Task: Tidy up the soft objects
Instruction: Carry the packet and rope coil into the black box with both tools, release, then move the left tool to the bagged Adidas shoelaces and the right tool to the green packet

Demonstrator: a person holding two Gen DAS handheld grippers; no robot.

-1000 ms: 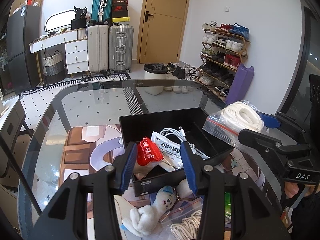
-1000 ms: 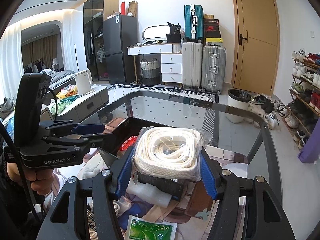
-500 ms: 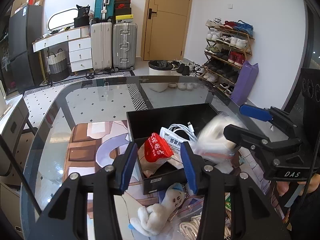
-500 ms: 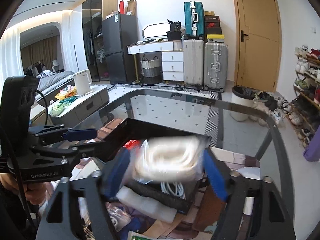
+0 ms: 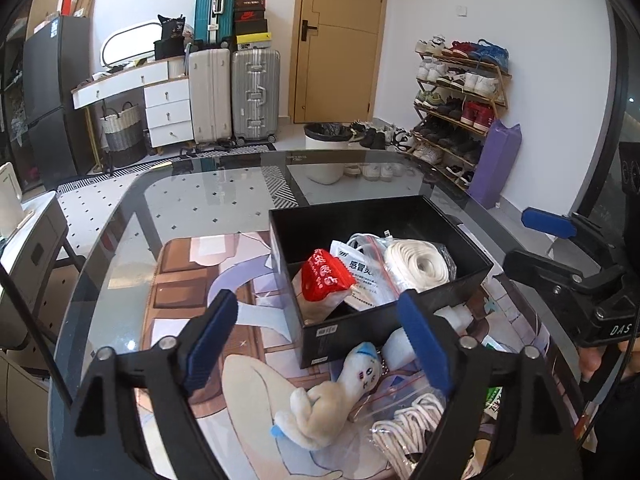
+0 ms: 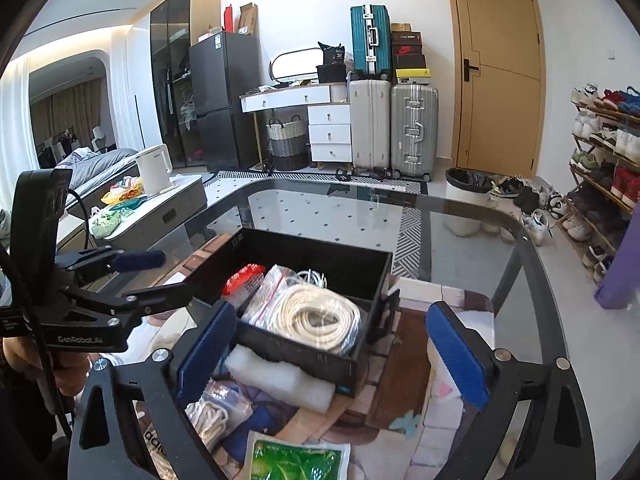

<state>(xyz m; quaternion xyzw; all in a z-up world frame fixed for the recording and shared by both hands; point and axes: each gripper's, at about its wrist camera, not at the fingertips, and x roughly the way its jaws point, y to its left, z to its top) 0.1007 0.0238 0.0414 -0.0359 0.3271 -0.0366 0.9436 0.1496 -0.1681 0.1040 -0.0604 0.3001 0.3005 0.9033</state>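
Nearest the left gripper (image 5: 320, 344), whose jaws are opening with nothing pinched, a plush toy (image 5: 332, 392) lies on the glass table (image 5: 180, 208) just below its fingertips. The right gripper (image 6: 332, 352) is likewise opening, empty. Beyond both sits the black box (image 6: 312, 356), holding the bagged white rope (image 6: 316, 316) and a red packet (image 5: 326, 276).

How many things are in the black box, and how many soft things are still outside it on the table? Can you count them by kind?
In the black box:
Bagged rope coil: 1
Red packet: 1
White medicine packet: 1
White cable: 1

Still on the table:
Plush toy: 1
Bagged rope: 1
White foam piece: 1
Green packet: 1

Total: 8
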